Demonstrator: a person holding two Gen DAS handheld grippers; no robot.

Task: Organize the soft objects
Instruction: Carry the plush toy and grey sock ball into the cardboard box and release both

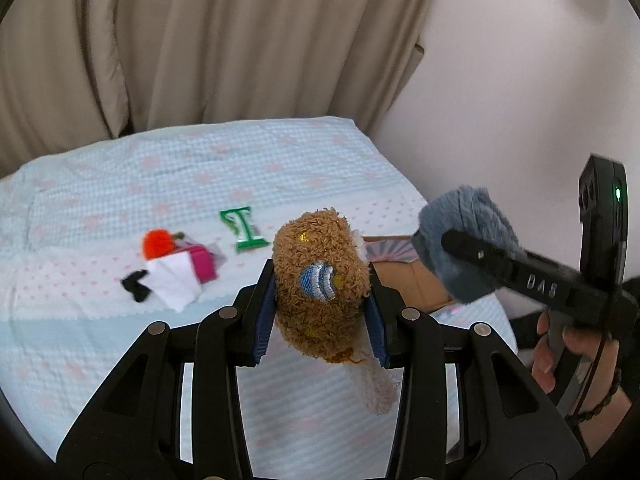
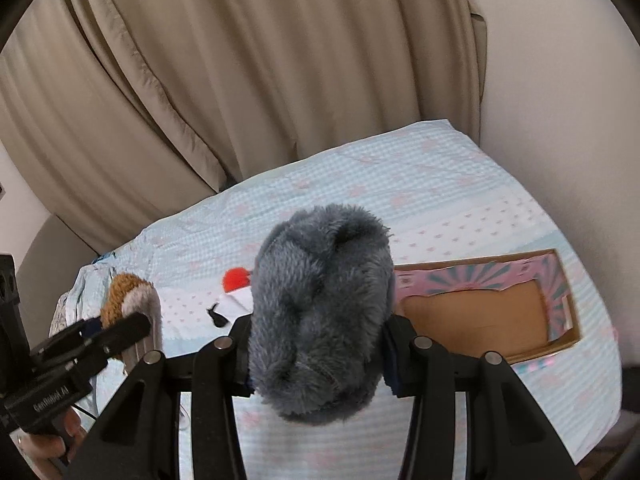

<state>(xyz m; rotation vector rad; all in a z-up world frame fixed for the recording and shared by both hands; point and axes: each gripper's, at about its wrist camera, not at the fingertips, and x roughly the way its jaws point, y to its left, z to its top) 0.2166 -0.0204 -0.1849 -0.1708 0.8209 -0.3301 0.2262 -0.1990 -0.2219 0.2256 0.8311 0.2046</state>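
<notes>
My left gripper [image 1: 320, 300] is shut on a brown fuzzy plush [image 1: 320, 276] with a blue embroidered patch and a white part hanging below, held above the bed. My right gripper [image 2: 316, 332] is shut on a grey-blue furry plush [image 2: 320, 312], also held above the bed. The grey plush shows in the left wrist view [image 1: 460, 240] just right of the brown one. The brown plush shows in the right wrist view [image 2: 124, 292] at far left. An open cardboard box [image 2: 480, 312] with a pink and teal rim lies on the bed at the right, its inside bare.
On the blue-and-pink bedspread [image 1: 120, 360] lie an orange pompom [image 1: 158, 244], a pink and white item [image 1: 188, 272], a small black piece [image 1: 136, 284] and a green letter-shaped piece [image 1: 244, 228]. Beige curtains [image 1: 200, 40] hang behind; a wall [image 1: 520, 100] stands right.
</notes>
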